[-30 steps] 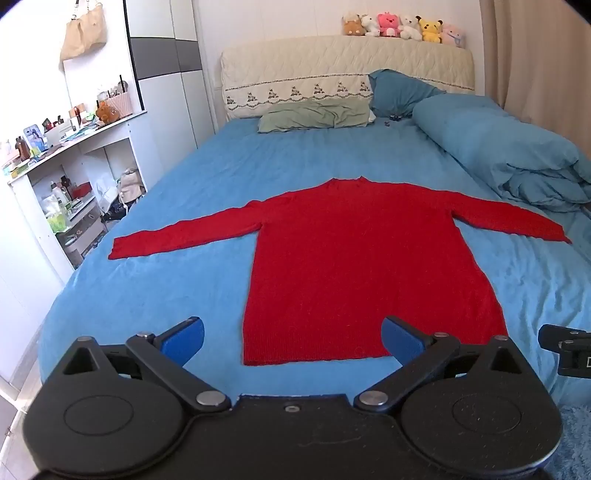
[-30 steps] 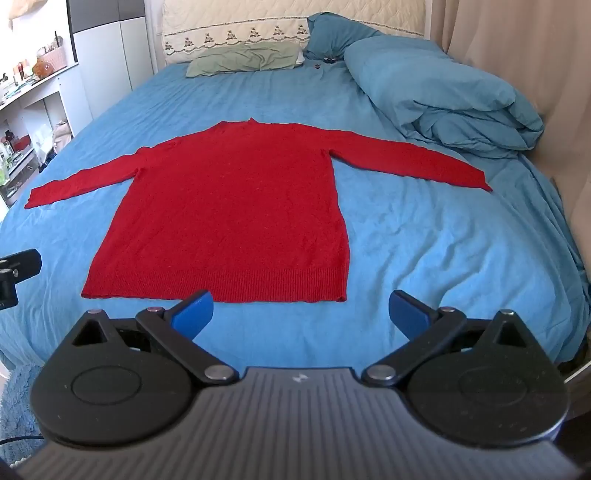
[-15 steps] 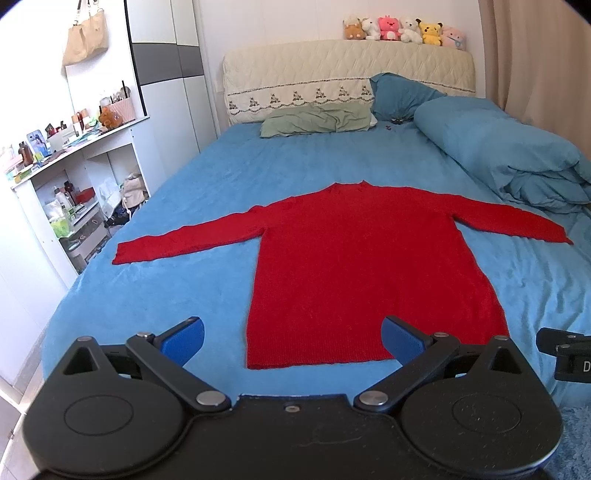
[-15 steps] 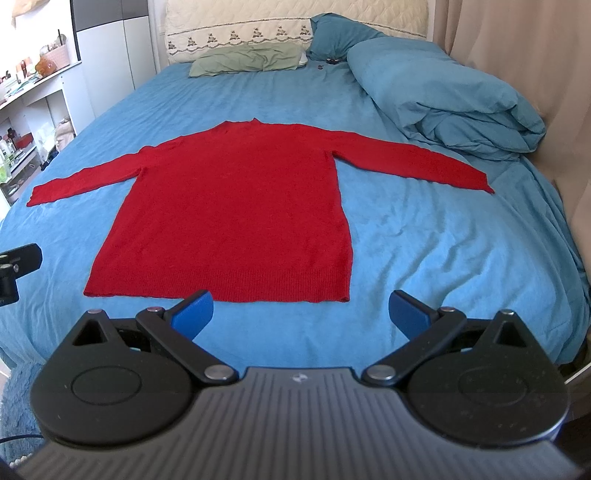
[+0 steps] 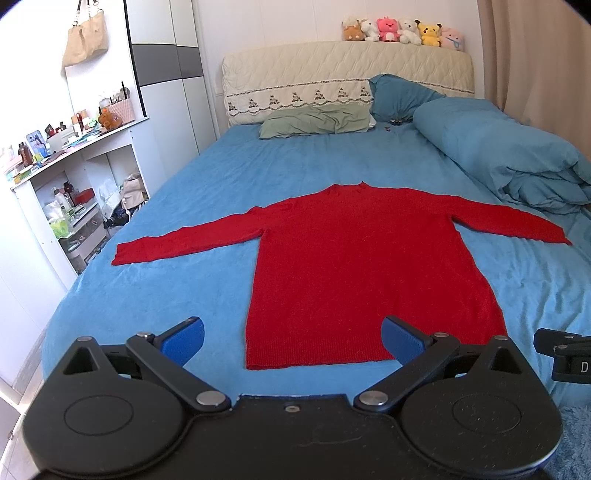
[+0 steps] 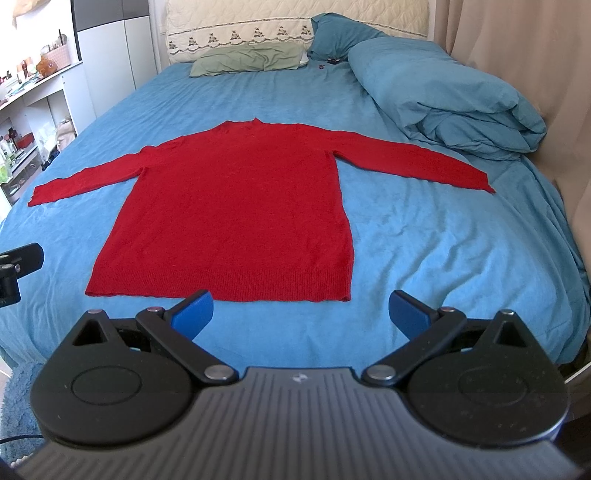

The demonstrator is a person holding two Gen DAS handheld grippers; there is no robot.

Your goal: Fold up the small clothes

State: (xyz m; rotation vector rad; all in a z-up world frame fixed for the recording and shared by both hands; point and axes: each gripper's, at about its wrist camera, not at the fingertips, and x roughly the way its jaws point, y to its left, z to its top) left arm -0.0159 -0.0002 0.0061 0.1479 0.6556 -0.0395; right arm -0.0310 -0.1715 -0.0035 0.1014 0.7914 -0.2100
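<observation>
Left wrist view looks out over a red knit sweater (image 5: 365, 266) spread flat and face up on the blue bed sheet (image 5: 192, 280), its ribbed hem nearest the left hand-held gripper (image 5: 291, 338) and its collar pointing away toward the headboard (image 5: 343, 81). That hand-held gripper has its blue pads spread wide with nothing between them; the hem's left corner sits just ahead of it, roughly between the two pads. From the right wrist view the right hand-held gripper (image 6: 301, 310) is likewise wide and empty, hanging just short of the hem, with the hem's right corner ahead between its pads and its left pad overlapping the hem edge in the picture, though whether it touches the knit cannot be told. Both sleeves lie stretched straight out, one reaching far to the left of the hand-held grippers toward the bed edge, the other far to the right toward the rolled blue duvet (image 6: 443, 92). A green pillow (image 5: 317, 120) and a row of plush toys (image 5: 402, 29) sit far ahead, well apart from the garment, and a cluttered white shelf unit (image 5: 66, 192) stands off to the left beside the bed. As for progress, the sweater looks smoothed and laid out ready, but no fold shows anywhere: sleeves, sides and hem are all still in a single layer. Judging by that, all of the folding is still left, probably bringing the sleeves in over the body and then doubling the body up from the hem.
</observation>
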